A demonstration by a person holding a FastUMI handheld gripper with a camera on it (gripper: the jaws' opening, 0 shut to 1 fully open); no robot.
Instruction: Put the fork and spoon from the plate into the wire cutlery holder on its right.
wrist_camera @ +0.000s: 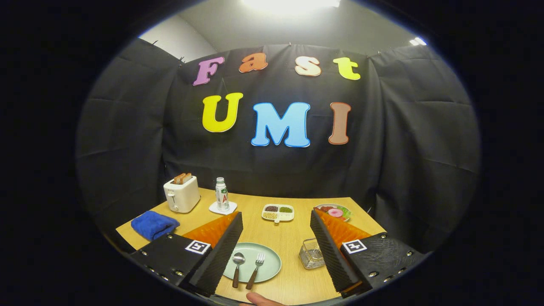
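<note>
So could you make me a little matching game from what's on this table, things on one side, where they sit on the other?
Things:
1. spoon
2. bottle
3. toaster
4. holder

Places:
A. on a white coaster
B. right of the plate, empty
C. on the plate, left of the fork
D. beyond the blue cloth, bread in its slots

Pairs: 1-C, 2-A, 3-D, 4-B

The gripper hangs open above the plate, holding nothing.

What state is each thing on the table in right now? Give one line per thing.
gripper: open, nothing held
spoon: lying on the plate
fork: lying on the plate beside the spoon
plate: flat between the fingers
wire holder: upright, empty
toaster: bread sticking up
bottle: upright, capped
</note>
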